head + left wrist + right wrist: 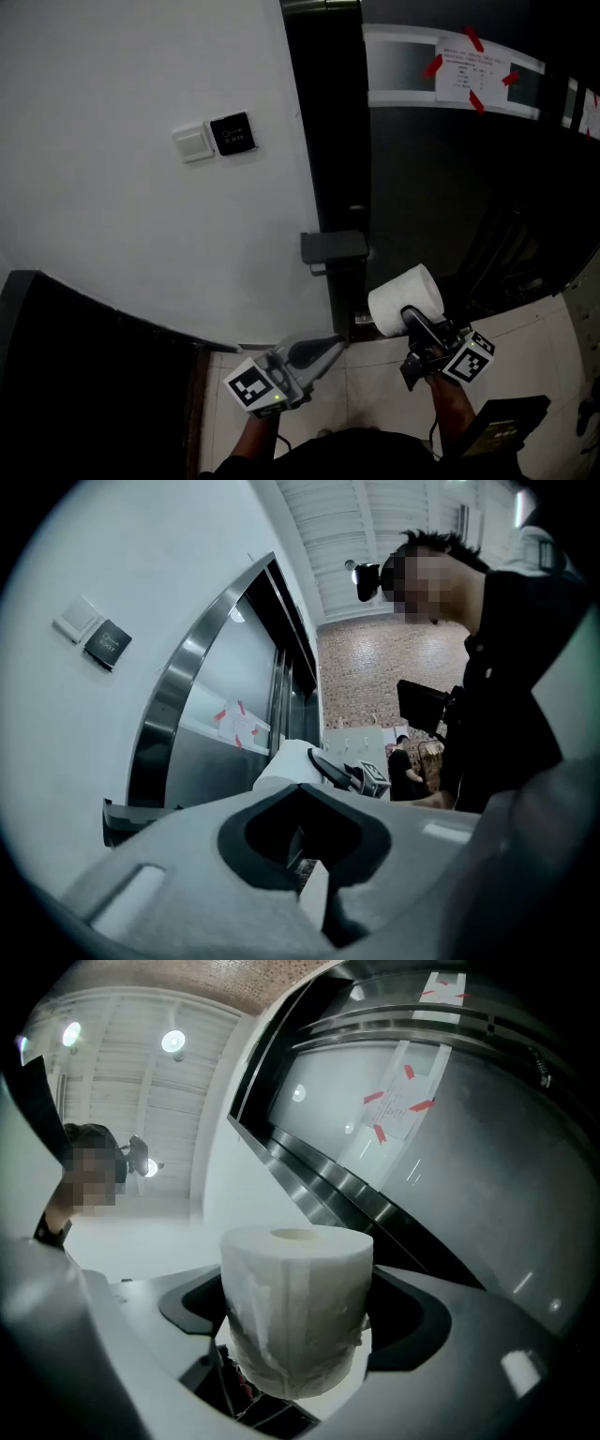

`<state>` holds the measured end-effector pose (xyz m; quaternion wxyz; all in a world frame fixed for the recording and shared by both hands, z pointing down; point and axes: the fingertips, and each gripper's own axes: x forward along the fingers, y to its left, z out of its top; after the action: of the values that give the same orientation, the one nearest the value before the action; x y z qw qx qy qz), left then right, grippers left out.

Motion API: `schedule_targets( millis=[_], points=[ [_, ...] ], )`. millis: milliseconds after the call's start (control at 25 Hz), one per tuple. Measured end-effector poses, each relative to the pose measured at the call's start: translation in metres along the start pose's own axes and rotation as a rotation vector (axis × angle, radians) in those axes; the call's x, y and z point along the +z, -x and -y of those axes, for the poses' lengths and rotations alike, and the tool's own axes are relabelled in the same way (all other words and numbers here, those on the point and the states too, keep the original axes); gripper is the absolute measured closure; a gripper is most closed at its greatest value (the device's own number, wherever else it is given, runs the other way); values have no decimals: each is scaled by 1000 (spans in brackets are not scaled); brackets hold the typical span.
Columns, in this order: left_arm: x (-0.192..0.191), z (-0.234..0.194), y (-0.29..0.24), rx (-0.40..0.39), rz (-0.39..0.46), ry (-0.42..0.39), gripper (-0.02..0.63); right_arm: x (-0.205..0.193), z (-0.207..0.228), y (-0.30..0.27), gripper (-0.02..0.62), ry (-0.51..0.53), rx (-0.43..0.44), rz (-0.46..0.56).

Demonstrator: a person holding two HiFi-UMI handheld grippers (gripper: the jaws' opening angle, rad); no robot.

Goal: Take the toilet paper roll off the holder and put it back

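Gripping the toilet paper roll (295, 1312) in the right gripper (418, 324), jaws spread wide, pads pressed on 2 opposite sides of the paper, core end facing away along the jaws. Off the holder (333, 247): below it and to its right in the head view, near but not touching.

Holding the left gripper (330, 345) closed, its 2 jaws together with nothing between them, below the holder and just left of it, tips aimed up toward its underside, apart from it.

Fixed at the edge of a dark door frame (328, 141): a flat dark bracket, sticking out level.

Up and left of the holder, on the white wall (112, 234): 1 white switch plate (193, 142) just beside 1 black panel (232, 133). Up and right of the holder, on the dark glass: 1 printed sheet (473, 70) stuck down with red tape strips. Below the holder: pale floor tiles (375, 394).
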<state>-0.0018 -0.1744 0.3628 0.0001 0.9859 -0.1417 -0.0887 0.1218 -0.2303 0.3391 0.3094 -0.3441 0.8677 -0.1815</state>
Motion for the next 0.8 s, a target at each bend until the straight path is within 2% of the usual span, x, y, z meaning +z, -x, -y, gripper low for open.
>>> schedule_targets(
  millis=[520, 800],
  points=[
    [-10, -7, -9, -20, -23, 18, 606, -3, 18, 0, 160, -28, -22, -5],
    [-16, -19, -9, -3, -38, 40, 605, -12, 52, -5, 160, -73, -74, 9]
  ],
)
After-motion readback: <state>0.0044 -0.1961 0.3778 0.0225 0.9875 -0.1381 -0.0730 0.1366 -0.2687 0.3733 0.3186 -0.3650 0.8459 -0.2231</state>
